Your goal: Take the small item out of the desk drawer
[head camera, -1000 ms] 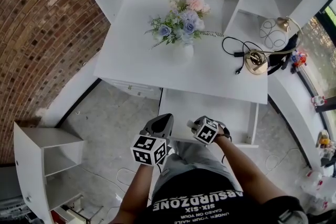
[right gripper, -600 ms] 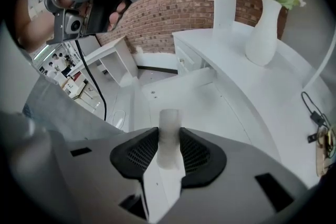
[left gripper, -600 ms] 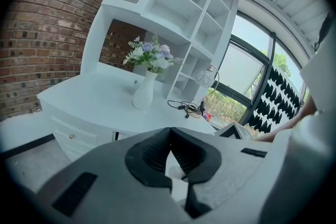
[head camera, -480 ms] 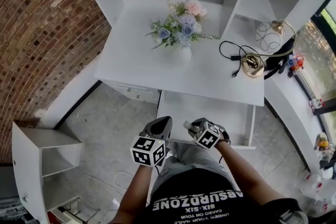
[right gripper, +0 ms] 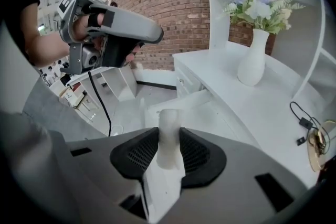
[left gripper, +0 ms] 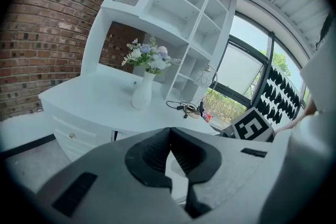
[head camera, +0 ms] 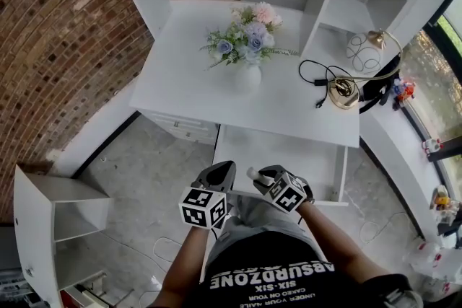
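Work on the task is almost done, it can be judged. The item (right gripper: pixel 169 124), a small white tube, is pinched by the right tool (right gripper: pixel 169 140). It is held up in the air, over the front edge of the drawer (head camera: pixel 289 154). The drawer is pulled out from under the bench (head camera: pixel 195 94), and nothing else can be seen inside it. The left tool (left gripper: pixel 168 138) is pressed together at its tips, and nothing is held in it. It is held just beside the right tool.

What is left seems small. The item may need to be put down somewhere, maybe on the bench. The drawer may need to be pushed back in. Neither is asked for by the task.

Things can be counted. Two tools are seen. One item is seen. One drawer is pulled out. One vase (head camera: pixel 247 77) of flowers (head camera: pixel 249 32) is stood on the bench. One lamp (head camera: pixel 344 90) with one cord (head camera: pixel 319 81) is set near the shelves (head camera: pixel 346 7).
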`<action>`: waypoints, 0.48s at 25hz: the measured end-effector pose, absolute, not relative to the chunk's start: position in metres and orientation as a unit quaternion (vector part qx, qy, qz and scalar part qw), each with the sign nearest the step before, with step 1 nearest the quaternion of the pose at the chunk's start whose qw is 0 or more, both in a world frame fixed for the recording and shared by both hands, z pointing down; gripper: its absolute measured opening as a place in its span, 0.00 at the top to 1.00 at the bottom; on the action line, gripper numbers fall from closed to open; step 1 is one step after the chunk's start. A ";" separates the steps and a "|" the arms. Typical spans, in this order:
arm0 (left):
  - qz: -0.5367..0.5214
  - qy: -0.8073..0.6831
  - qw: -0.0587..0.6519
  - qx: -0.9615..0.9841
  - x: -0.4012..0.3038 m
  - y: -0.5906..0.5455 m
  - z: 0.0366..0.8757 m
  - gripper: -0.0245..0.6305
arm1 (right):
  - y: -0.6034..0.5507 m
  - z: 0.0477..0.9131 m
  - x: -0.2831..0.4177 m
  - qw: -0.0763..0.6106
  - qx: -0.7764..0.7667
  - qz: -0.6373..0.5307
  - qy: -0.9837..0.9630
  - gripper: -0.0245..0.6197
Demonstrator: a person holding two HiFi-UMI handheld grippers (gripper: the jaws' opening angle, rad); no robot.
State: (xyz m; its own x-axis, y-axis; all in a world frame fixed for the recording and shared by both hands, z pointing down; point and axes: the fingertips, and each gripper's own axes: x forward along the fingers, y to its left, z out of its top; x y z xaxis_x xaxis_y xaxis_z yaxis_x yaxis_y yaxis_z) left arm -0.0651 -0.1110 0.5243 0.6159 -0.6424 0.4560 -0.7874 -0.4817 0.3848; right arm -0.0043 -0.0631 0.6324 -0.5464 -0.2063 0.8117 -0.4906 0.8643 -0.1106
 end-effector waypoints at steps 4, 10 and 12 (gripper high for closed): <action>0.123 -0.426 0.287 0.849 -0.068 -0.108 0.521 0.95 | -0.062 0.617 -0.003 0.411 0.221 0.167 -0.869 0.77; 0.123 -0.434 0.284 0.846 -0.071 -0.104 0.519 0.95 | -0.061 0.596 -0.002 0.378 0.248 0.176 -0.875 0.77; 0.123 -0.436 0.283 0.845 -0.071 -0.102 0.519 0.95 | -0.061 0.590 -0.002 0.368 0.253 0.176 -0.877 0.77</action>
State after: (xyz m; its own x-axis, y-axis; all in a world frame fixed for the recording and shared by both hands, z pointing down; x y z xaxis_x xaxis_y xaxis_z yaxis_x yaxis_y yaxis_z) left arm -0.0711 -0.1018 0.5188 0.5897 -0.6671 0.4552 -0.8067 -0.4597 0.3712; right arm -0.0024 -0.0611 0.5897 -0.6015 -0.3149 0.7342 -0.5734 0.8100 -0.1224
